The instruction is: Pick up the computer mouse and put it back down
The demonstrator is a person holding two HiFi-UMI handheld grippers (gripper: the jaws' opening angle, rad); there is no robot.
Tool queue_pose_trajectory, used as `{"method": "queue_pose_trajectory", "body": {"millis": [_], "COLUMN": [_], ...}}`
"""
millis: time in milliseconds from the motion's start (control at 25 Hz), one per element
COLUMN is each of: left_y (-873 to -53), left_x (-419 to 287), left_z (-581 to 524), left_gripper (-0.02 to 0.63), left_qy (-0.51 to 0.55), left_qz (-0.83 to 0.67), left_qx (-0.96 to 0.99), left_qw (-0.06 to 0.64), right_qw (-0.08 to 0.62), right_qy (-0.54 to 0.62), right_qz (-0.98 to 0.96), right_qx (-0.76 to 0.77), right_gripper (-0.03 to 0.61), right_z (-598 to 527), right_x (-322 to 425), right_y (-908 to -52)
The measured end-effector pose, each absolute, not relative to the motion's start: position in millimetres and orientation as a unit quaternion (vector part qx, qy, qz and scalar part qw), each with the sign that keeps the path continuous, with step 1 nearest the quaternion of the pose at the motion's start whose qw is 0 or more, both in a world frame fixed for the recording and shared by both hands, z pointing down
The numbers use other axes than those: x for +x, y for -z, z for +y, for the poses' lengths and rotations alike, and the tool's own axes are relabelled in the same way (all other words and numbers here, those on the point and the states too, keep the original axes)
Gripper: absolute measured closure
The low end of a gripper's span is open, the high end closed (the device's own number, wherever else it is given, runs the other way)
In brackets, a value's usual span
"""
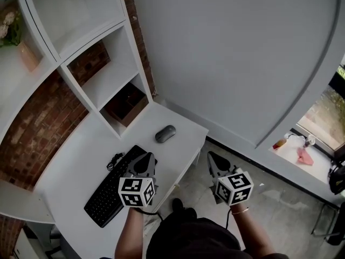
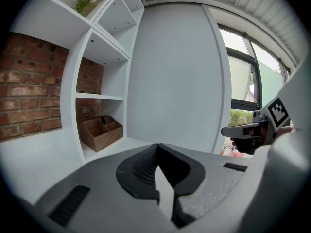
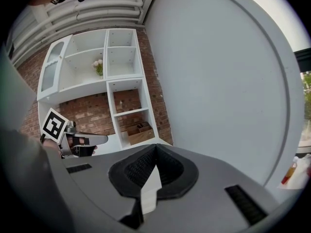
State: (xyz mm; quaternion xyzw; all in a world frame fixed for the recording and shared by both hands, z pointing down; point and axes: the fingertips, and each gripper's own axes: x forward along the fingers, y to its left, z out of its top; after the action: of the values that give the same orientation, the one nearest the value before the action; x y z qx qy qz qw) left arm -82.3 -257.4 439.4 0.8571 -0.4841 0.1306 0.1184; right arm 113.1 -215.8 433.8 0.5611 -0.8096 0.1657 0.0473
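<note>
1. The left gripper (image 2: 157, 146) has its jaws closed tip to tip, with nothing between them. In the head view it hangs above the white desk (image 1: 75, 166), over the far end of the black keyboard (image 1: 108, 196), pointing toward 1 o'clock.
2. The right gripper (image 3: 155, 146) is closed in the same way and is also empty. In the head view it sits at 3 o'clock from the left gripper, past the desk's front edge and over the grey floor (image 1: 280, 198).
3. The computer mouse (image 1: 165, 134), dark grey, lies flat on the desk. It is at about 1 o'clock from the left gripper's tips, near them but clearly apart. From the right gripper's tips it is at about 10 o'clock and farther off. Neither gripper touches it.
4. Most of the keyboard stretches away toward 7 o'clock from the left gripper's tips. A coiled black cable (image 1: 114, 161) lies beside its far corner, at 9 o'clock from the tips.
5. A wooden box (image 1: 128, 106) with dividers stands in the lowest cubby of the white shelf unit (image 1: 81, 63), at about 10 o'clock from the mouse. Red brick wall (image 1: 38, 128) shows behind the shelves.
6. A curved white wall (image 1: 232, 53) rises at 12 o'clock from the mouse.
7. Far off at 3 o'clock, a window sill (image 1: 318, 169) holds a pink cloth (image 1: 304, 156).
</note>
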Motion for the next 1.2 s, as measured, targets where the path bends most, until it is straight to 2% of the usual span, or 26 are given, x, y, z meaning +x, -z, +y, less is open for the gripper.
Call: {"method": "queue_pose_trajectory", "body": {"millis": [1200], "left_y": [-434], "left_x": [-84], "left_z": [-233], "left_gripper": [0.604], "left_qy": [-0.107], "left_qz": [-0.509], "left_qx": [0.847], "left_qw": [0.111], "right_qw": [0.053], "right_qy": [-0.132], "right_qz": [-0.823], "right_qx": [0.549], "right_gripper": [0.574], "right_z": [-204], "right_x": [114], "right_y": [-421]}}
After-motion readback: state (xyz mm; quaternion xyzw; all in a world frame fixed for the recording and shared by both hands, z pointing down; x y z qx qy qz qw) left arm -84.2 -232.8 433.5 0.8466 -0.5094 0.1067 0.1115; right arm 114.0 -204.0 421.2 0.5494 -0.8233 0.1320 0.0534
